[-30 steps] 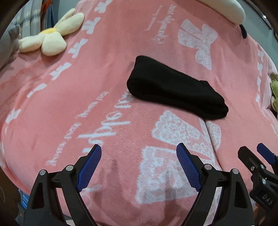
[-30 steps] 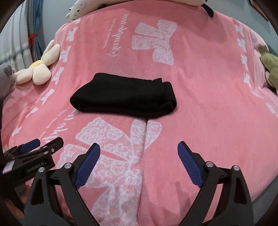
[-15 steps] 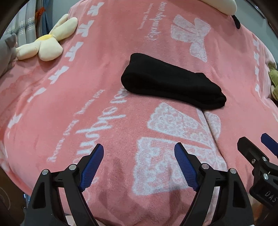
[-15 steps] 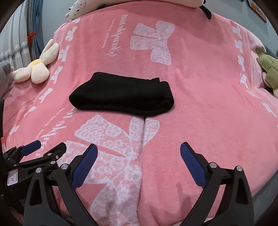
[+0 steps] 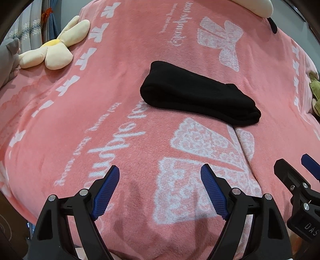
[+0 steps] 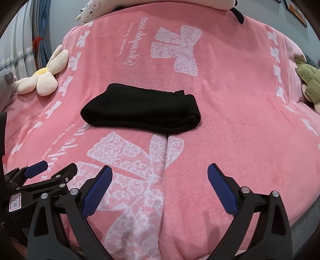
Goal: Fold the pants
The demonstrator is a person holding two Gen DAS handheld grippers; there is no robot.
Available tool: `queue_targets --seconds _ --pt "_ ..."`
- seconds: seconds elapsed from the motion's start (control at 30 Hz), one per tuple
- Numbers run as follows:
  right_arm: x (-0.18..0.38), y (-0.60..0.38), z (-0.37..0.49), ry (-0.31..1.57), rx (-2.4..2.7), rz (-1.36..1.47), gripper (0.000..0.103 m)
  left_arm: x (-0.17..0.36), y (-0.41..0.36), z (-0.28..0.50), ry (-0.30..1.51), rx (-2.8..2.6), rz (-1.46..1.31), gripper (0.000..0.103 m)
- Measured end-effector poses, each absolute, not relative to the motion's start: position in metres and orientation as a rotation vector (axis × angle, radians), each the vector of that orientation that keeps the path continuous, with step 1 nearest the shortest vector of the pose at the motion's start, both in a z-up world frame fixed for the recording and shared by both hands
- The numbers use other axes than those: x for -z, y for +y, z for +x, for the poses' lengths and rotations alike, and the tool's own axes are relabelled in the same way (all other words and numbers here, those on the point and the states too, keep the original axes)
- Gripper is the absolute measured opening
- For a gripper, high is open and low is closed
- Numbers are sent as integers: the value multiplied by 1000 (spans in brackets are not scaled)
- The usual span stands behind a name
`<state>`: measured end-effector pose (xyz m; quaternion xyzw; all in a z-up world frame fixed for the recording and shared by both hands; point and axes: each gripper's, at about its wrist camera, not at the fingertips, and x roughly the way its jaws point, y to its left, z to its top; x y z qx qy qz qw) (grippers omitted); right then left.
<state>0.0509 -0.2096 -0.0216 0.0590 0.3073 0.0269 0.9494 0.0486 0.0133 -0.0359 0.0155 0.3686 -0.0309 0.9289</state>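
Pink bow-print blanket (image 5: 112,104) under folded black pants (image 5: 196,100), each hand-held gripper (image 5: 160,192) (image 6: 160,190) wide and empty

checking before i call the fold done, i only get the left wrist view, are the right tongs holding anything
observer: no, the right tongs stand wide open over the pink blanket, nothing between the pads, short of the black pants
operator: anything up by the head of the bed
observer: a white plush animal lies at the top left corner, beyond the flower cushion
operator: and on the wall
observer: a framed picture hangs at the upper right
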Motion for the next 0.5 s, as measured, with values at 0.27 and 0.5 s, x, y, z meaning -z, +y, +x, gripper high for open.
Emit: queue_targets --seconds 0.27,0.5 --pt "22 -210 51 625 -57 119 94 36 14 48 754 64 35 80" --pt "22 -209 50 625 -55 117 94 36 13 48 754 61 34 80"
